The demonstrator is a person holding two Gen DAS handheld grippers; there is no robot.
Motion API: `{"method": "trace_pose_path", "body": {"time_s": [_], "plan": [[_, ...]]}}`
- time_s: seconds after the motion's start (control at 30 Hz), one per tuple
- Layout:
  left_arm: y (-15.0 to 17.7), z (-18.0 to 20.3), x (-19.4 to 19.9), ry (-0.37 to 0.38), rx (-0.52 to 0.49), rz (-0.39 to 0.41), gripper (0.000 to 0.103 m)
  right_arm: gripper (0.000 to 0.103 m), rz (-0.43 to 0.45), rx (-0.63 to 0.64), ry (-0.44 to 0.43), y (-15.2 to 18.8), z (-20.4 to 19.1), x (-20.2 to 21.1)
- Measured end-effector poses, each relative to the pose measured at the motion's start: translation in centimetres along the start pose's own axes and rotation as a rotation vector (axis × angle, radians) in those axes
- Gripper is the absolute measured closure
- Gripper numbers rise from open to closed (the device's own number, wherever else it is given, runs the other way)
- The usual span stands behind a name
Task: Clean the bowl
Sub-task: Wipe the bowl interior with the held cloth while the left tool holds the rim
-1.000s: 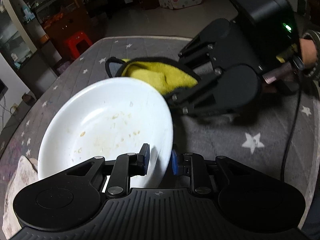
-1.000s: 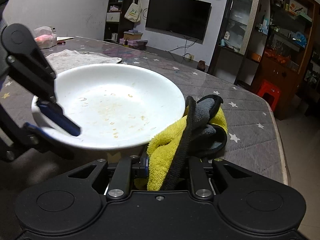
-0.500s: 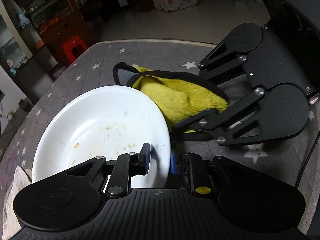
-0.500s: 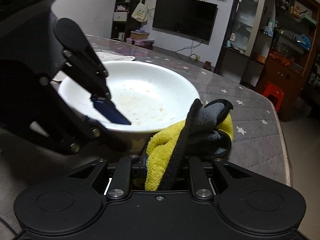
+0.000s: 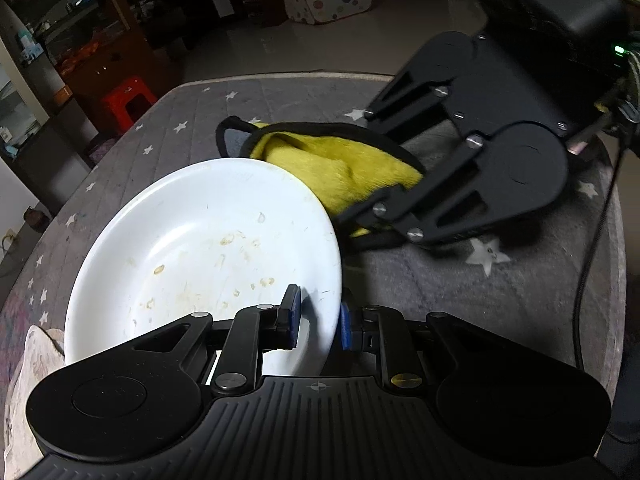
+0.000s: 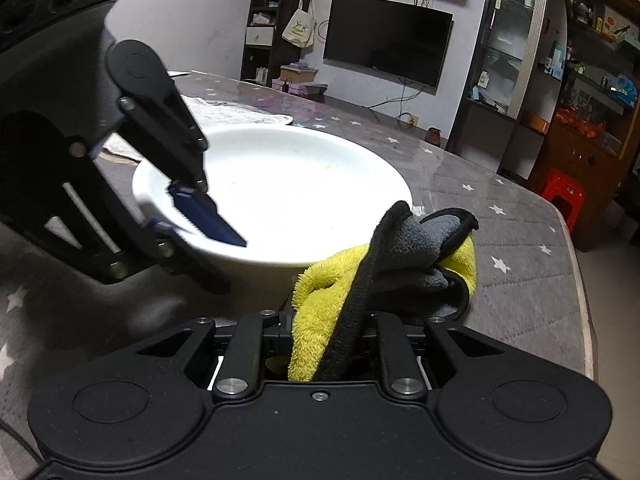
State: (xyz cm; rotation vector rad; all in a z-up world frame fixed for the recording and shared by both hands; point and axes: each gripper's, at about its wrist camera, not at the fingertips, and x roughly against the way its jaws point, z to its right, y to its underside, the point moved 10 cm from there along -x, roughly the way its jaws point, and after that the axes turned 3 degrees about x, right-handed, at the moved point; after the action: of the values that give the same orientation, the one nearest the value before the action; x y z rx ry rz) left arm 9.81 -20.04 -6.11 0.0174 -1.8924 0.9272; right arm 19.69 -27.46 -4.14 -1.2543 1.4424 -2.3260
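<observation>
A white bowl (image 5: 208, 248) is seen at centre-left of the left wrist view, tilted, w/ its near rim pinched btwn the blue pads (image 5: 294, 316) of the left gripper (image 5: 318, 320); that gripper is clamped on the rim, one pad inside the bowl & one outside. Small yellowish food specks are scattered over the bowl's inner surface. In the right wrist view the same bowl (image 6: 304, 188) is shown beyond the cloth, w/ the left gripper (image 6: 200, 216) gripping its left rim; whether the bowl's base touches the desk cannot be told.

Just beside the bowl's right rim, a yellow cloth (image 5: 340, 168) w/ grey backing & black edging is held by the right gripper (image 5: 380, 216), which is clenched on it. In the right wrist view the cloth (image 6: 384, 264) is seen bunched up out of the right gripper (image 6: 326, 344), yellow side at left, grey folds at right, close to the bowl's near wall; contact btwn cloth & bowl cannot be confirmed.

Everything is set over a desk (image 5: 460, 280) covered in grey quilted fabric w/ white stars. A pale crumpled cloth (image 5: 28, 364) is seen at the bowl's lower left. Beyond the desk edge a red stool (image 5: 128, 100) is seen on the floor. In the right wrist view a wall-mounted TV (image 6: 386, 38) & a hanging tote bag (image 6: 299, 28) are seen in the background.
</observation>
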Motion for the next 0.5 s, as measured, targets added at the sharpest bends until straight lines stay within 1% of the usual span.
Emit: {"method": "trace_pose_path", "body": {"time_s": [0.3, 0.5], "plan": [[0.0, -0.1, -0.5, 0.008, -0.013, -0.003, 0.083, 0.084, 0.0, 0.011, 0.024, -0.7, 1.4, -1.7], [-0.3, 0.0, -0.7, 0.002, 0.013, -0.017, 0.082, 0.084, -0.006, 0.018, 0.043, -1.2, 2.9, -3.4]]}}
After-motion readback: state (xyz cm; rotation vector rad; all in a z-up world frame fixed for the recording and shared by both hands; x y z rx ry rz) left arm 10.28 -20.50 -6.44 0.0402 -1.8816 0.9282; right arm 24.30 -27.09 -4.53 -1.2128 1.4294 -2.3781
